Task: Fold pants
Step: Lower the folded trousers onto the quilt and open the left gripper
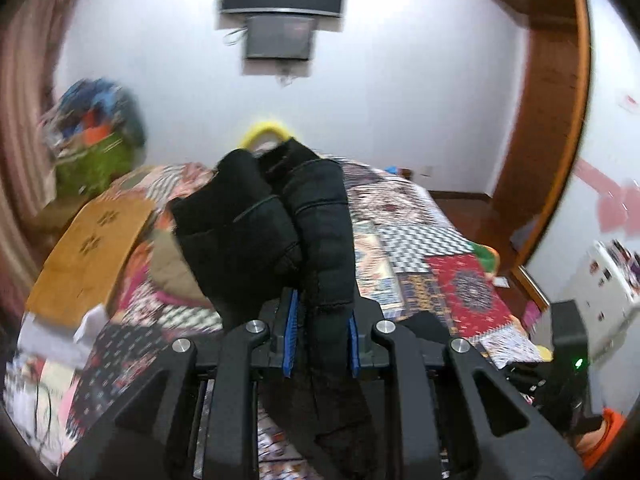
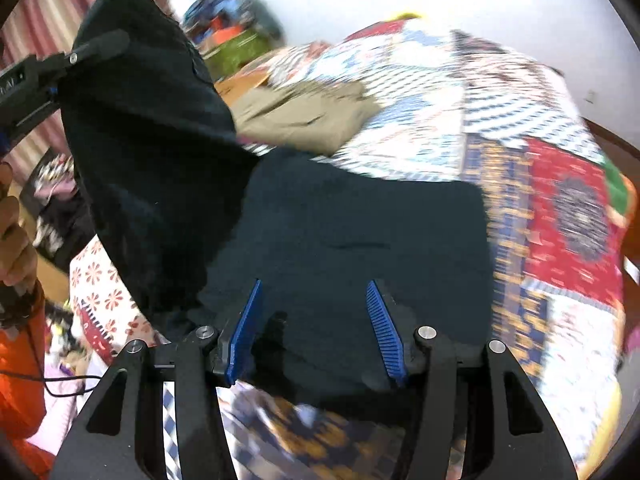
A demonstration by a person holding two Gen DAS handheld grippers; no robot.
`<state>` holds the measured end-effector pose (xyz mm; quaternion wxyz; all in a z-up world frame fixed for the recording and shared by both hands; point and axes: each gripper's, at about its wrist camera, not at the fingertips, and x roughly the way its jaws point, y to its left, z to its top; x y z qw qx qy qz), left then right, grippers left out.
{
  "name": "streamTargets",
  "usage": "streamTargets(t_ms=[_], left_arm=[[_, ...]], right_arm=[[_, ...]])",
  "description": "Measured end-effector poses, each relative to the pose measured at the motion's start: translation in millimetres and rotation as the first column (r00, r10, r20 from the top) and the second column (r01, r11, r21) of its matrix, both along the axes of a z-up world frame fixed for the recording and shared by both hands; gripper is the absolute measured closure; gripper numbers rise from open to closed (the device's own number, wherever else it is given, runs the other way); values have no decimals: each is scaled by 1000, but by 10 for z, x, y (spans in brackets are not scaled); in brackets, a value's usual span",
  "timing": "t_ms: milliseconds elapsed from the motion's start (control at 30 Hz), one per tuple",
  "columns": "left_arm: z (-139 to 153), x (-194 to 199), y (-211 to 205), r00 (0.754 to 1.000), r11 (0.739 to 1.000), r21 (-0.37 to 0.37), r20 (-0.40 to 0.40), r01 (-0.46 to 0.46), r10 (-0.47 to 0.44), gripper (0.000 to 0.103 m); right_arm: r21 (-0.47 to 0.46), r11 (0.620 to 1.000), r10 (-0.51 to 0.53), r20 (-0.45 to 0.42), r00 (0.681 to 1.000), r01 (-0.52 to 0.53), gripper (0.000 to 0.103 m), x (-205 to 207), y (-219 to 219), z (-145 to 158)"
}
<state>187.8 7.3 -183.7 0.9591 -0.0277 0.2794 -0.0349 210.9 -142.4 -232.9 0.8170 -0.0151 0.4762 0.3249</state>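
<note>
The right tongs point(image 2: 314, 328), blue ribbed pads spread apart, hover over black fabric pants point(image 2: 360, 240) spread on a patchwork quilt bed point(image 2: 560, 208). The left tongs point(image 2: 60, 64) apparently pinch a raised pant section; khaki folded cloth point(image 2: 304, 116) lies beyond.

Bright indoor light, with glare blowing out the white wall point(image 1: 400, 80) at the top of the left view. Motion blur smears the patchwork bedspread point(image 2: 540, 200) in the right view, worst toward the rim. Fisheye bending curves the wooden frame point(image 1: 560, 120). The black pants point(image 2: 340, 240) read as near-featureless dark mass.
</note>
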Motion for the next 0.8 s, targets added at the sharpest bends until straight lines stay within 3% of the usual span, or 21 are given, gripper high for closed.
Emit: streamTargets(t_ms=[167,367,500,600,800], left_arm=[[-70,157,-570,992,991,40,-23,126,-125,85],[-501,297,-1324,945,949,81,-155,303,-289,86],[-981,302,-1769,897,912,136,-282,388,-340,86],[-1231,212,-1935,877,894,165,-333,417,-347,86],[-1407,80,-1984,863,872,214,-369,440,-345,83]], right_arm=[[-1,989,-150,12,989,150,52,-60,-682,67],[26,956,-294,7,956,294,52,-226,-1273,103],[52,941,-335,-2,942,335,52,-301,-1437,103],[64,937,-344,-4,939,343,52,-337,-1470,105],[81,937,-339,-3,941,338,52,-328,-1445,97]])
